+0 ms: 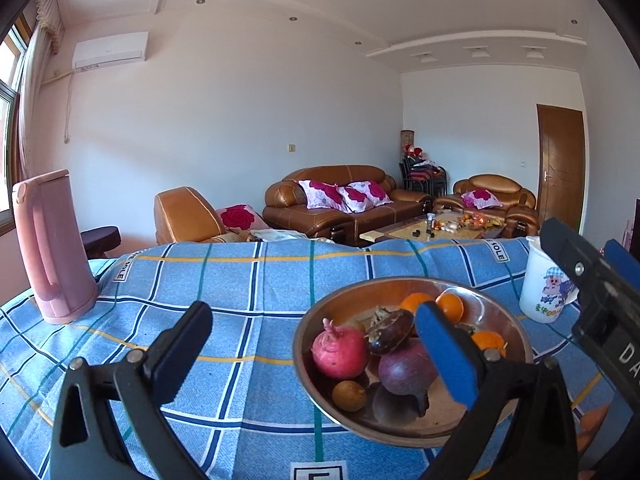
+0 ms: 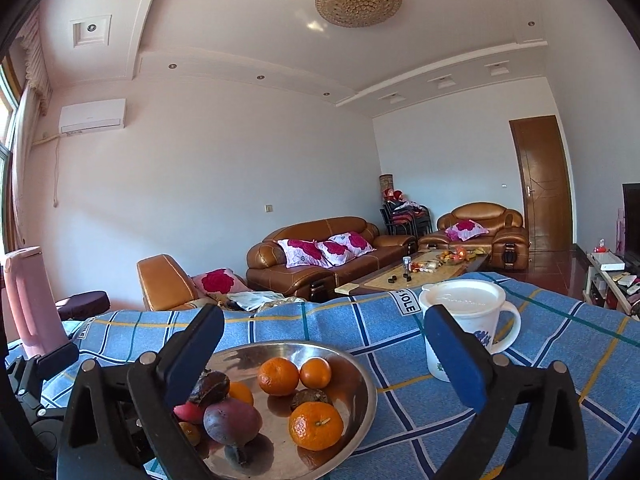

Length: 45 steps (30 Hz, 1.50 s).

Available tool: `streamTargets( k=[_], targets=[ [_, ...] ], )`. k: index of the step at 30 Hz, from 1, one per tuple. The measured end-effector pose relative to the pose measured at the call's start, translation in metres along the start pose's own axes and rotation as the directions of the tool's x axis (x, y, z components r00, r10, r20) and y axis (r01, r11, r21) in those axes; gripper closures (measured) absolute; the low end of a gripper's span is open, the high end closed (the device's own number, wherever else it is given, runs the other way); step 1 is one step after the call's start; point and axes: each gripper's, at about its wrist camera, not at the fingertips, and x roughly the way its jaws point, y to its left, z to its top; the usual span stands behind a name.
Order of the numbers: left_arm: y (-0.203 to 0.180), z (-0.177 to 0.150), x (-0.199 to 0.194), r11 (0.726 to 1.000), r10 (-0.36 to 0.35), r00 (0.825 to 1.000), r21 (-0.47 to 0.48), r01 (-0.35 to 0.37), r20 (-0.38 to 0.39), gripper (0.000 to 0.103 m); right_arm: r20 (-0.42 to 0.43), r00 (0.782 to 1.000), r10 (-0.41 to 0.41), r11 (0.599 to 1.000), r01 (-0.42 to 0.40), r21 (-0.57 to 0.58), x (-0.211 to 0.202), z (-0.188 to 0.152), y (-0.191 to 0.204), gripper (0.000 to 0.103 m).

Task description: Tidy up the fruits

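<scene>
Judging by the metal bowl (image 2: 360, 384), I find all visible fruit already inside it, both left hand-held gripper (image 1: 316, 352) and right hand-held gripper (image 2: 324, 356) gaping wide and empty above it.

Left wrist view sits low over the checked tablecloth (image 1: 248, 280), facing the sofa (image 1: 344, 200), metal bowl (image 1: 308, 364) close at right. Right wrist view looks the same way from further right, bowl (image 2: 360, 376) close below centre. Both share bowl, white mug (image 2: 468, 320), sofa.
</scene>
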Motion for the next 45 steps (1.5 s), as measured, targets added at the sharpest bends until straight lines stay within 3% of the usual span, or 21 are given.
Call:
streamTargets(
  k=[23,45],
  targets=[
    [0.028,-0.013,-0.040,1.000,-0.018,1.000,-0.023,0.018,0.009,0.000,0.052,0.997,-0.049,0.996,0.052,-0.073,-0.037,-0.003,0.025,0.001],
    [0.030,-0.016,-0.059,1.000,-0.021,0.999,-0.010,0.022,0.027,0.000,0.031,0.998,-0.046,0.996,0.049,-0.076,-0.047,-0.003,0.032,0.001]
  ],
)
